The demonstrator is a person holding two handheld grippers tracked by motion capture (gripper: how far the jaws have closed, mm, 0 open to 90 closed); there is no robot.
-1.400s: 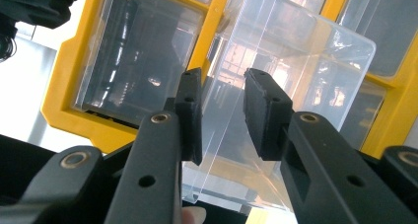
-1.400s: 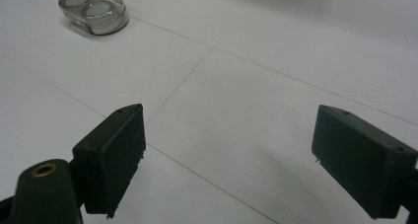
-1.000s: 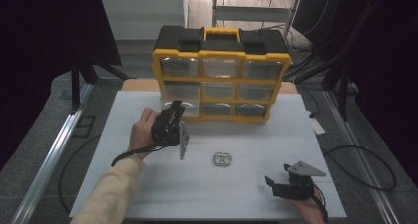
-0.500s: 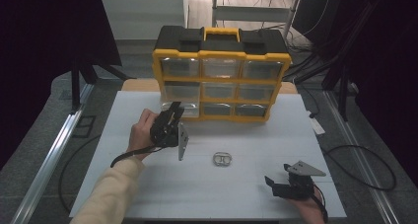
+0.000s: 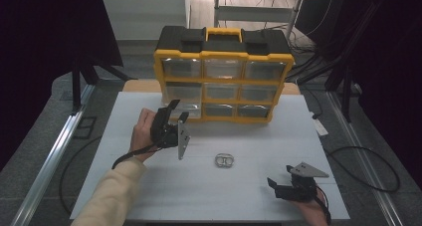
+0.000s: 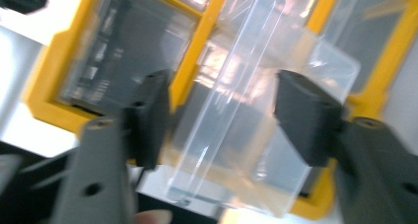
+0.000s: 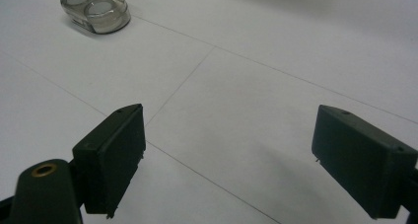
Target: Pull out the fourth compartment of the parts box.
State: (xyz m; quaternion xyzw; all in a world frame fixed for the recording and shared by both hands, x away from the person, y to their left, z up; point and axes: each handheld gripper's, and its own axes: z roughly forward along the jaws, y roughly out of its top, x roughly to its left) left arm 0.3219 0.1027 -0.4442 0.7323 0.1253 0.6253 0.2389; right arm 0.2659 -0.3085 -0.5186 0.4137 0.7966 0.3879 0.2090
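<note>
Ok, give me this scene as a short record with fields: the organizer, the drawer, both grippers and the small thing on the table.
organizer: yellow and black plastic drawer cabinet, upright at the far side of the white table
drawer: clear plastic drawer, middle row, left, pulled partly out
left gripper: jaws have just been opening, either side of the drawer front, pads off it
right gripper: jaws open, nothing between them, low over the table
small item: clear oval two-well plastic case, lying mid-table between the grippers
</note>
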